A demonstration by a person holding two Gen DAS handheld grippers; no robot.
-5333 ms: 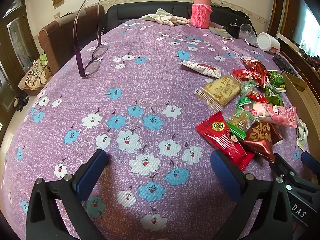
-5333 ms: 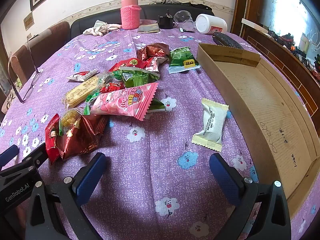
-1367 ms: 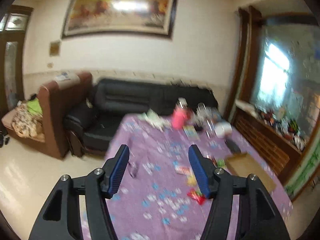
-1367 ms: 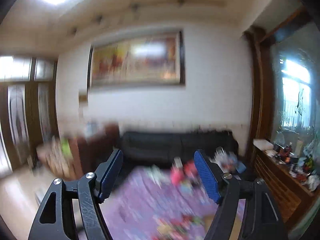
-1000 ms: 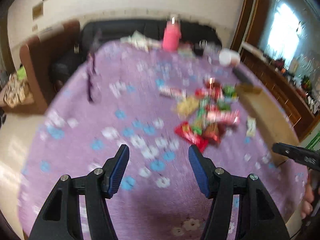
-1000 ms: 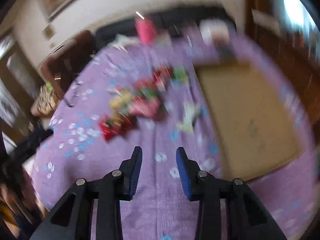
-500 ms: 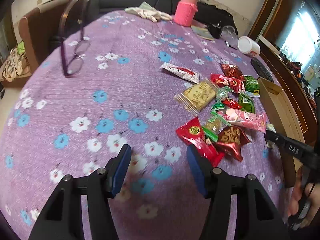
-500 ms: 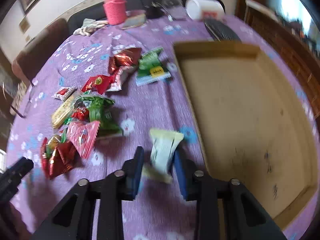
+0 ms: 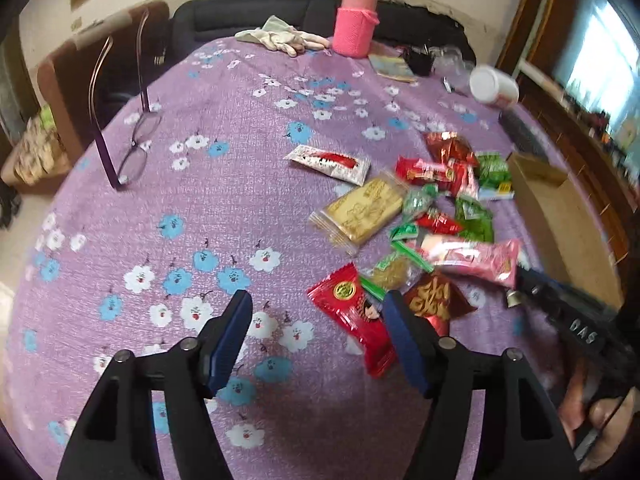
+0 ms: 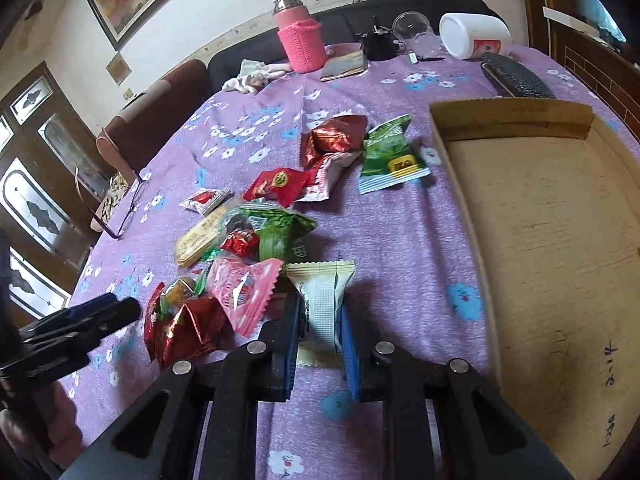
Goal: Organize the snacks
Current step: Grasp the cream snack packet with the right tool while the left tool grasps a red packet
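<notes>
White packet (image 10: 325, 304) sits between the right gripper (image 10: 320, 340) pads, which are pressed onto its long side edges, so it is pinched, not just straddled. Whether it has left the cloth (image 10: 400, 240) can't be told. Its long axis runs straight along the fingers, away from the camera; the far crimped end points toward the snack pile (image 10: 276, 216), the near crimp lies between the finger bases. It lies just left of the box (image 10: 540, 216), well short of the box's far wall, and touches or overlaps the pink packet (image 10: 244, 292) on the side away from the box. Step in hand, as a judgement: grip and carry the packet into the box. To do it well: keep the pinch mid-body, not on the crimps; lift straight up first so the pink packet doesn't drag along; clear the box's near wall before moving over; set it down flat with its long axis parallel to that wall to leave room. Left gripper (image 9: 316, 336) is spread with nothing in it, hovering over the cloth at the pile's far side from the box, right pad over the red packet (image 9: 352, 316).
</notes>
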